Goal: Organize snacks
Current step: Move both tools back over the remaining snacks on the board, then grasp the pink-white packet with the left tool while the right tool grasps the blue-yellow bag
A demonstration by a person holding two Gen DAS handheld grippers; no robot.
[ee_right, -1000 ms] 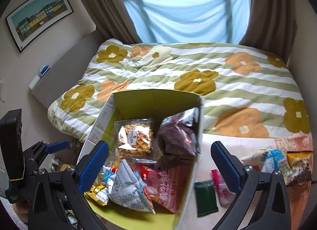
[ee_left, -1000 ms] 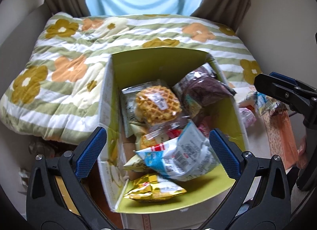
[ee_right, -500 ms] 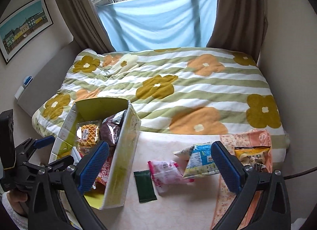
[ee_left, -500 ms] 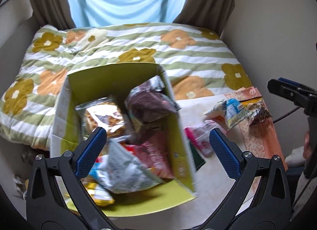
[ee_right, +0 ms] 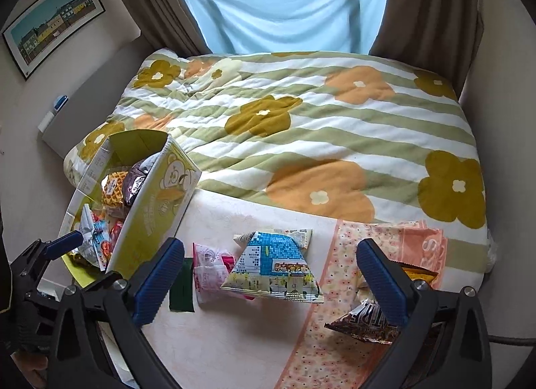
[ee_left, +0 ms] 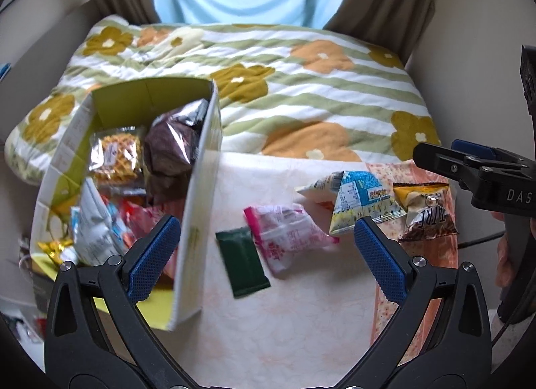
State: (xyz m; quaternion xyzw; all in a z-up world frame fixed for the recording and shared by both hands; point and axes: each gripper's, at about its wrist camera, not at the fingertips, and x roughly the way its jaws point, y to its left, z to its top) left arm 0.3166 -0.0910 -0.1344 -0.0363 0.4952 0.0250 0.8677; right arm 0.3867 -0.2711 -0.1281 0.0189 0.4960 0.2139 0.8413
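Snacks lie on the table right of the box: we see the dark green packet nearest it, long axis running toward the bed, then the pink packet and blue pouch; both our grippers' jaws spread wide, empty

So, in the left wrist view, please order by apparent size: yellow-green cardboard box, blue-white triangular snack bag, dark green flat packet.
1. yellow-green cardboard box
2. blue-white triangular snack bag
3. dark green flat packet; nearer the camera, so bag versus packet stays unsure.
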